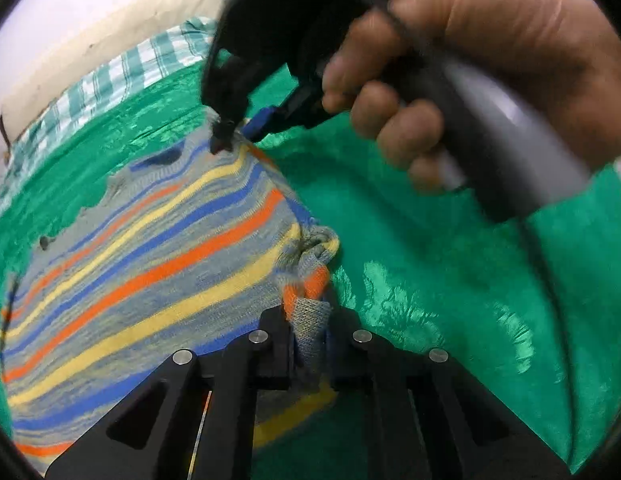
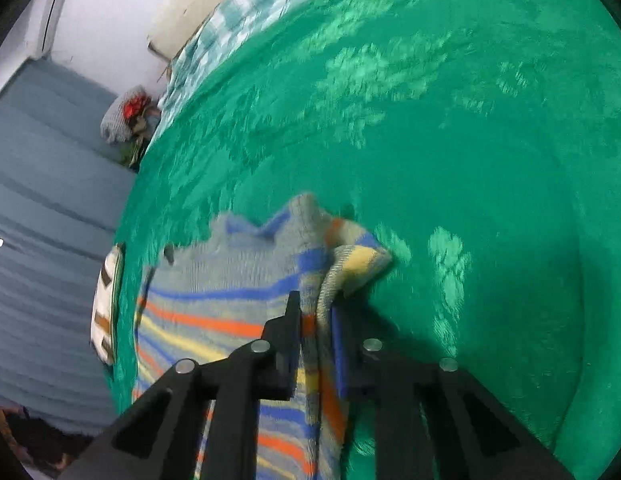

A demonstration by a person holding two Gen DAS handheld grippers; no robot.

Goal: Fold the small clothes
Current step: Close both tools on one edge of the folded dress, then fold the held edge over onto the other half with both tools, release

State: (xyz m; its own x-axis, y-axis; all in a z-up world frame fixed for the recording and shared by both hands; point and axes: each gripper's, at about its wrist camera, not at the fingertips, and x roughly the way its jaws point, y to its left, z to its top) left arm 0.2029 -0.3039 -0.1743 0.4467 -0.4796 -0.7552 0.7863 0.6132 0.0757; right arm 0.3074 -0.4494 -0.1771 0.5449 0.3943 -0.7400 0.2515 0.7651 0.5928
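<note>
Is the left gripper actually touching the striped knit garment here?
Touching. The left wrist view shows the left gripper with its jaws closed on a bunched fold of the striped knit garment, the fabric pinched between the fingers.

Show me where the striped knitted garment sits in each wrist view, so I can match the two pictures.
Left wrist: the striped knitted garment fills the lower left, one bunched edge pinched in the left tongs at bottom centre.
Right wrist: it lies at lower centre-left, a fold clamped in the right tongs.
Shared landmark: the green blanket under it, with the checked cloth along its far edge.
</note>
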